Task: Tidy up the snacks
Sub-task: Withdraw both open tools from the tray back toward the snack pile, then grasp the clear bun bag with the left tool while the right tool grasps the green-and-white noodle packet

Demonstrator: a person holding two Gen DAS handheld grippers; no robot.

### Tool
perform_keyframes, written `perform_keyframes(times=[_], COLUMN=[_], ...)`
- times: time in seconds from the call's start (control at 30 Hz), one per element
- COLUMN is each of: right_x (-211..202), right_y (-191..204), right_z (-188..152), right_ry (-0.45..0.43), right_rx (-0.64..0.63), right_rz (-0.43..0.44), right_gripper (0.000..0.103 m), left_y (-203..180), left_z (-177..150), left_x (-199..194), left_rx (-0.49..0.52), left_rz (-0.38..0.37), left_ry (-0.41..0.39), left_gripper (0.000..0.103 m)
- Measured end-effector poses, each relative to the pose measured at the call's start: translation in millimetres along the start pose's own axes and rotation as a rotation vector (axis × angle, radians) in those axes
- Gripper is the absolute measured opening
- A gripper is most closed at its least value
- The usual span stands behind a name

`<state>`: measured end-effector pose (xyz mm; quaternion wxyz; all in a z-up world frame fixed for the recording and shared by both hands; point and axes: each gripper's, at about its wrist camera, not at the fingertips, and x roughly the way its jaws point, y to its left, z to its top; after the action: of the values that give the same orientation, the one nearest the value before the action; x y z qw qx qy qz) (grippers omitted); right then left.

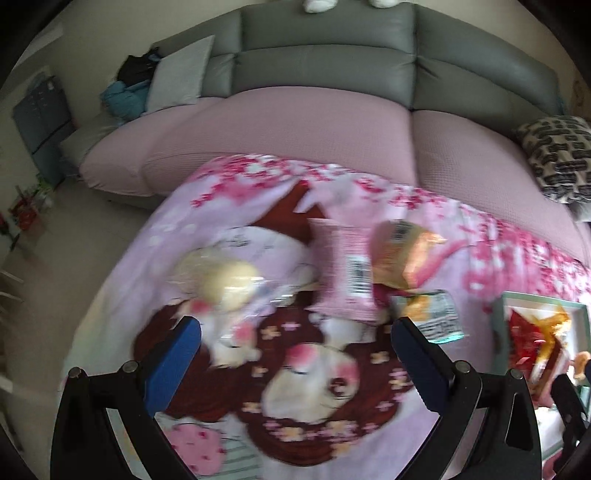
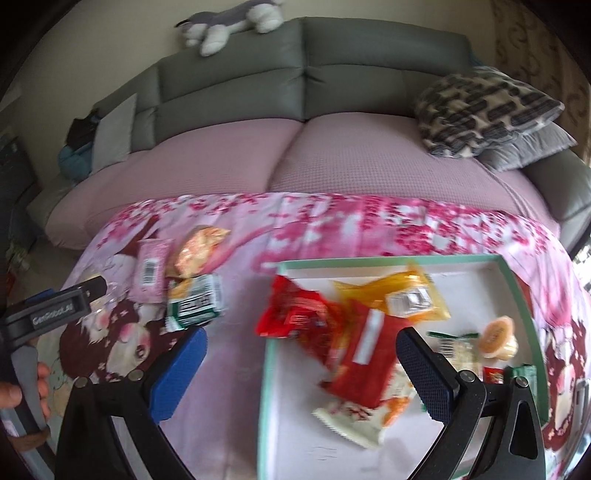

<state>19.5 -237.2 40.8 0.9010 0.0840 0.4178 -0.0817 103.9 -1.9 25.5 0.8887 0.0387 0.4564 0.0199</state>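
Observation:
A mint-rimmed white tray [image 2: 517, 280] lies on the pink cartoon blanket and holds several snacks: red packets [image 2: 295, 314], a yellow packet [image 2: 399, 295], a jelly cup [image 2: 498, 336]. Loose snacks lie left of it: a pink packet [image 1: 347, 273], an orange packet [image 1: 402, 254], a green-white packet [image 1: 432, 314] and a clear-wrapped pale bun [image 1: 221, 277]. My left gripper [image 1: 295, 332] is open and empty, hovering in front of the loose snacks. My right gripper [image 2: 303, 354] is open and empty above the tray's left part. The left gripper also shows in the right wrist view [image 2: 94, 288].
The blanket [image 1: 314, 387] covers a low surface in front of a pink-covered grey sofa [image 2: 303, 155]. Patterned cushions [image 2: 484, 107] lie at the sofa's right end, a grey pillow [image 1: 181, 74] and clothes at its left. A plush toy [image 2: 229, 22] rests on the backrest.

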Motion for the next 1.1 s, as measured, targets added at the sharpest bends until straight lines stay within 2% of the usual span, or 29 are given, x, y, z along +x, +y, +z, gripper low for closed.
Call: perform_keyframes(times=[0.1, 0.37, 0.57, 0.87, 0.97, 1.1], right_x=[2, 12, 19, 32, 38, 44], right_y=[12, 36, 57, 72, 77, 86], right_z=[-2, -4, -7, -9, -7, -5], right_ry=[0.0, 0.013, 0.018, 0.044, 0.054, 0.058], right_rx=[-0.018, -0.055, -0.105, -0.129, -0.132, -0.145], right_rz=[0.023, 0.073, 0.094, 0.108, 0.117, 0.134], right_gripper=[0.103, 0.103, 0.103, 0.103, 0.103, 0.103], left_y=[20, 55, 65, 101, 100, 85], left_z=[-1, 1, 4, 4, 6, 6], left_x=[1, 5, 4, 14, 21, 45], left_rx=[-0.035, -0.127, -0.144, -0.265, -0.263, -0.217], left_rz=[0.028, 0.03, -0.002, -0.06, -0.084, -0.129], left_ry=[0.002, 0.013, 0.008, 0.019, 0.017, 0.071], left_gripper=[0.103, 0.102, 0.103, 0.102, 0.102, 0.102])
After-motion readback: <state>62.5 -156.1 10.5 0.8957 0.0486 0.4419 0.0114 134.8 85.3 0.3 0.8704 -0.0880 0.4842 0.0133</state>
